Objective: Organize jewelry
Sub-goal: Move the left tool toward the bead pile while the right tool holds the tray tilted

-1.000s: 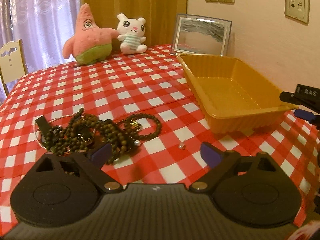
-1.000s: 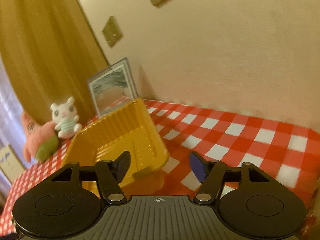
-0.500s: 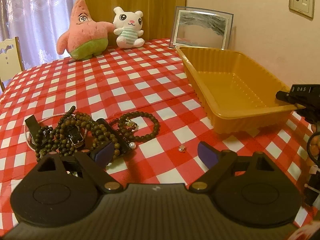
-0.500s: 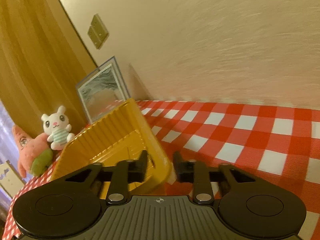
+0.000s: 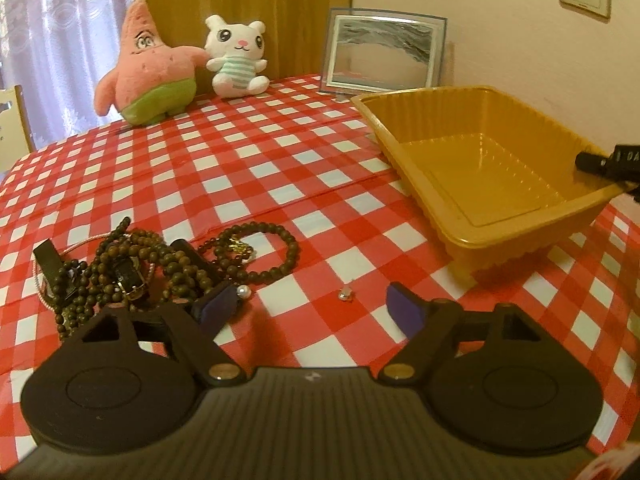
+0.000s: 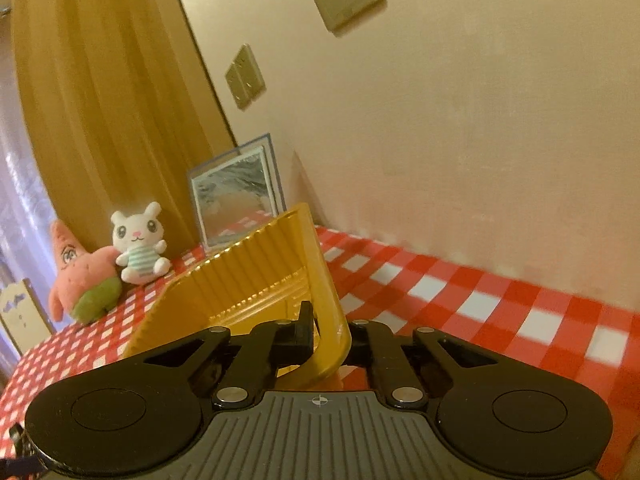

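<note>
On the table covered by a red-and-white checked cloth point(image 5: 280, 152), a tangled heap of dark brown wooden bead strings point(image 5: 160, 264) lay at the near left, with one loose ring of brown beads point(image 5: 276, 252) trailing off its right side and a small white pearl point(image 5: 243, 291) at its near edge. A tiny silvery stud point(image 5: 345, 294) sat alone on the cloth just right of the heap. The left gripper point(image 5: 310, 308) hung low over the cloth with its jaws spread but closing; the stud and bare cloth lay ahead between them, and its left finger point(image 5: 214, 304) overlapped the edge of the bead heap. Well to the right stood the ribbed, golden-yellow plastic tray point(image 5: 492, 216), holding nothing. The right gripper point(image 6: 330, 336) was clamped narrowly on the tray's near rim point(image 6: 328, 320), one finger inside the wall and one outside.
</note>
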Available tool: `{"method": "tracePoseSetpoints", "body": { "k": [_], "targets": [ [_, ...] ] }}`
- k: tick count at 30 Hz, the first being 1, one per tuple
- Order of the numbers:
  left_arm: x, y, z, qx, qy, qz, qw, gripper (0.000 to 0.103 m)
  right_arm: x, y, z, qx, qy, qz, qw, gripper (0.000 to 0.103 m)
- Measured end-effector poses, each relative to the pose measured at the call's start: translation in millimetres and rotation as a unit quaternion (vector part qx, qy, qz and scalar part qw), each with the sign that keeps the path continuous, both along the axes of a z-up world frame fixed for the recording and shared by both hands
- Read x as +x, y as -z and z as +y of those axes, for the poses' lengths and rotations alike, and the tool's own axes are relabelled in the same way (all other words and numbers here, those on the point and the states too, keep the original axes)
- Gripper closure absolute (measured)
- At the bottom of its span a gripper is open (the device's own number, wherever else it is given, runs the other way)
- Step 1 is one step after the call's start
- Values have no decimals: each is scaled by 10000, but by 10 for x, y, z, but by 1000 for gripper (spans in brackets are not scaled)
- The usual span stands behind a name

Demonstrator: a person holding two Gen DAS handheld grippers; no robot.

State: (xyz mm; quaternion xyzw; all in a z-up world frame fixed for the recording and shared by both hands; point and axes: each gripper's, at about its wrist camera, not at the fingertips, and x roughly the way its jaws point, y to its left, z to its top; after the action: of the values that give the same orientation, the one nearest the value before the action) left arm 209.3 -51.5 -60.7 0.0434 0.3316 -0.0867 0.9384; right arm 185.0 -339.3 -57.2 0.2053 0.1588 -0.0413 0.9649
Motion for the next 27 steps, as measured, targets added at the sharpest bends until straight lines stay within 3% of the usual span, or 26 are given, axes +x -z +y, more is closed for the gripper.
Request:
{"method": "tracePoseSetpoints", "body": {
  "k": [6,10,11,15,24,27],
  "targets": [
    [-14,15,-58,36,178,-49,9998,29,-183,-136,31,-552,-153,-98,9983,96],
    [-2,28,-118,98,311,-80,9994,40,-200,-132,28,-561,-172,-96,9982,96],
    [2,32,-129,109,345,-92,9993,43,-208,-134,33,-570,-178,-95,9982,96],
    [42,82,-191,275,505,-90,9983,76,-231,-127,28,-552,-221,-94,9982,96],
    [123,163,-245,418,647,-76,9970,97,-200,-117,9,-513,-281,-45,9983,96],
    [112,170,-244,402,632,-93,9971,97,-204,-121,9,-511,-293,-49,9983,96]
  ]
}}
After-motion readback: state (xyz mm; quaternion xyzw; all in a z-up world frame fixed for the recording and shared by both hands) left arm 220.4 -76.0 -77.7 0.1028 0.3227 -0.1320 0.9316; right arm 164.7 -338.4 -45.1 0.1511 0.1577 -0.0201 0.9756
